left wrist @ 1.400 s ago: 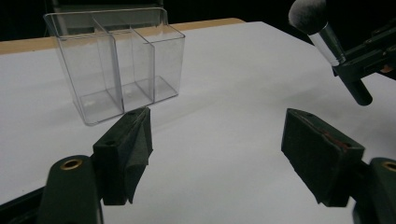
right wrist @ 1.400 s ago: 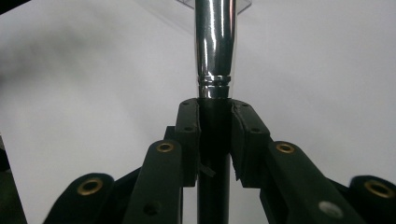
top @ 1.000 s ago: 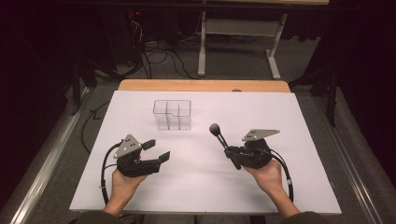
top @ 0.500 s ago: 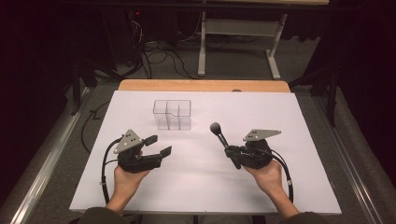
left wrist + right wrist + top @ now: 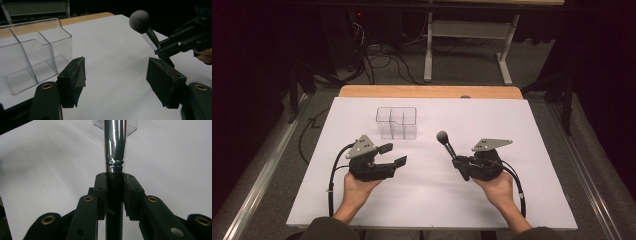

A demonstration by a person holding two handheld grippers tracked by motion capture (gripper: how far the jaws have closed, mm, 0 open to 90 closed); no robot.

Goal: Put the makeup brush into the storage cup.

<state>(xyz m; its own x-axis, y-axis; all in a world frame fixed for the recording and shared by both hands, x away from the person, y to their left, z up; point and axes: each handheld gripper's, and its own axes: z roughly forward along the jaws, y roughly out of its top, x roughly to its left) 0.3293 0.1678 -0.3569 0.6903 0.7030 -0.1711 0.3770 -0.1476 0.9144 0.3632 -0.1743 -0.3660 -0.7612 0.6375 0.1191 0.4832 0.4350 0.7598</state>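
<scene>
Right gripper (image 5: 460, 166) held my makeup brush (image 5: 447, 145) clamped on its dark handle; light, stiff, slick metal collar, soft head. Left gripper (image 5: 394, 154) hung open, empty.

The makeup brush (image 5: 448, 148) has a round, dark, fluffy head, a shiny silver collar and a black handle. It is raised off the white table (image 5: 532, 130), tilted with its head up and toward the far left, its handle clamped between the fingers (image 5: 101, 195) of the right gripper (image 5: 462, 167). The clear plastic organizer (image 5: 397, 122), with several empty compartments, stands upright on the table, apart from the brush.
</scene>
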